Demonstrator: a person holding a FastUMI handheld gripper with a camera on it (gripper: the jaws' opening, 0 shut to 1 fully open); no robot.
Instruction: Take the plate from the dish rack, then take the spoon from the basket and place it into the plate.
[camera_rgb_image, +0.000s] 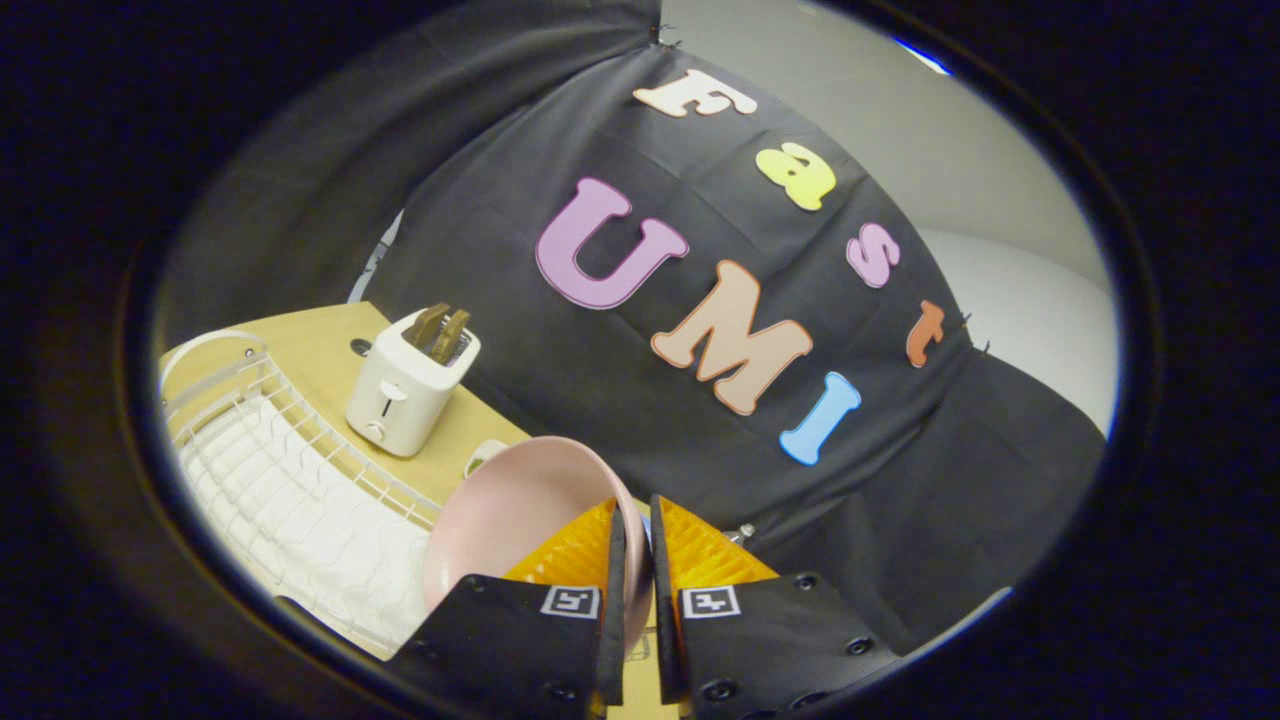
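gripper (637, 520) pinches the rim of a smooth round pink plate (510, 510), above the white wire rack (290, 470); boxy glossy toaster (410, 385) beyond.

Mock kitchen booth — toaster (410, 385), dish rack (300, 490) on wooden counter (320, 350).

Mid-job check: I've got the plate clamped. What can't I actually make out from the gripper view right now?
- Pink plate: its lower rim is covered by the gripper, whose fingers are shut on the plate's edge.
- White cup behind the plate: a sliver shows; the plate hides the rest.
- Dish rack: its near end is cut off by the view's edge.
- Small metal thing just past the fingers: too little shows to identify.
- Toaster: what sits in its slots is too small to tell.
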